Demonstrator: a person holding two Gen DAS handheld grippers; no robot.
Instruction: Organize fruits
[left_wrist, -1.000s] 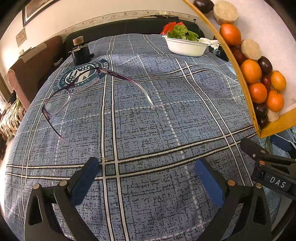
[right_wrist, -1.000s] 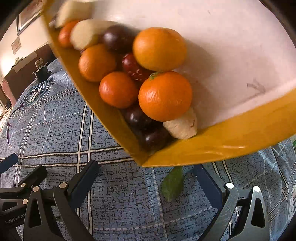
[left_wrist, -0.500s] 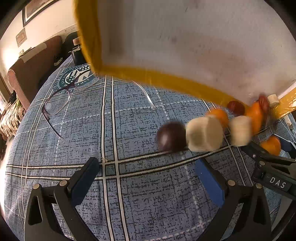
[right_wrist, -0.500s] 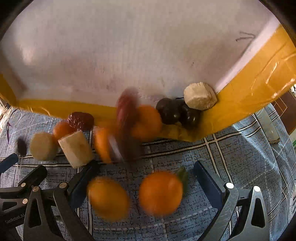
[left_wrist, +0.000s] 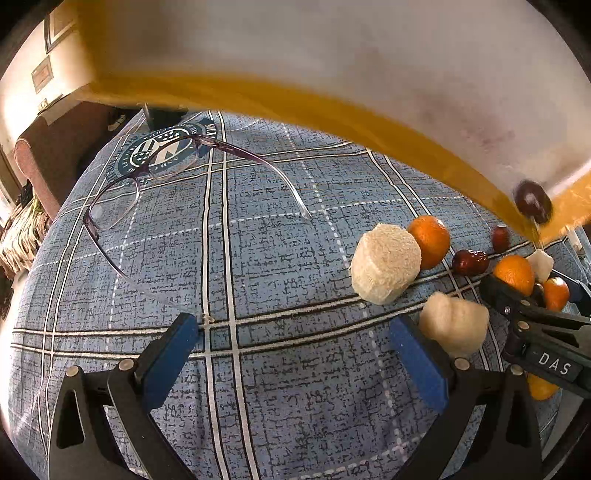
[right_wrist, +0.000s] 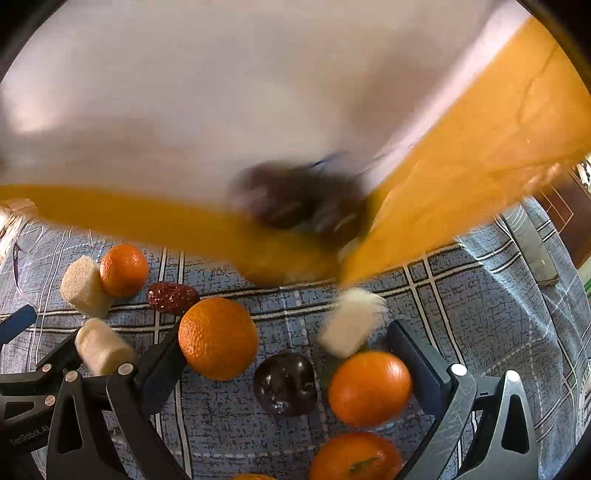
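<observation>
Fruits lay scattered on the blue plaid cloth (left_wrist: 258, 258): pale chunk (left_wrist: 386, 269), orange (left_wrist: 430, 242), dark plum (right_wrist: 285, 384). Left gripper (left_wrist: 295, 354) gaped wide, empty; right gripper (right_wrist: 288, 363) spread wide around fruit beneath a tilted yellow-rimmed tray (right_wrist: 480, 166).
</observation>
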